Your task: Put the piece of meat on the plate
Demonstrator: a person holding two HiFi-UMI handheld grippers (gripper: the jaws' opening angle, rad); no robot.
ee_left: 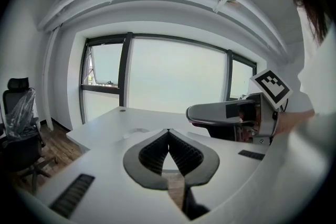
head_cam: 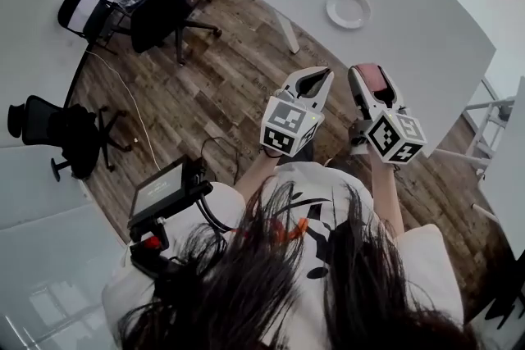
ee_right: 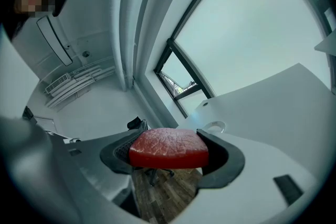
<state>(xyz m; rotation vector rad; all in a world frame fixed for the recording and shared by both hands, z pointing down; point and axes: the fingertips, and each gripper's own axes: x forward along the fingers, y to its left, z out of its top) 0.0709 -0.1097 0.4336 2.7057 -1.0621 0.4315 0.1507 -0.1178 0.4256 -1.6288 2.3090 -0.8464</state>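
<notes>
Midway through the job, a person stands on the brown plank wooden floor (head_cam: 221, 86), short of the near edge of the large white curved table (head_cam: 410, 29). Black office chairs (head_cam: 156, 4) stand at ten o'clock in the head view. Both tools are held up side by side over the floor.

The left gripper (ee_left: 168, 136) has its fingers closed tip to tip with nothing between them, and is idle. The right gripper (head_cam: 371, 76) has its fingers clamped on the two ends of the red, slab-shaped piece of meat (ee_right: 168, 147). The meat lies level between them, well above the floor and touching nothing else.

The small round white plate (head_cam: 349, 10) sits empty on the table at about twelve o'clock from the grippers, well apart from them.

The step in hand appears to be the carry: the meat is picked up but not yet brought over the table. The next move likely calls for taking the right gripper forward toward twelve o'clock until the slab hangs over the plate. It would then be lowered until the meat rests inside the rim, and only then would the fingers part. The left gripper need only stay out of the way.
</notes>
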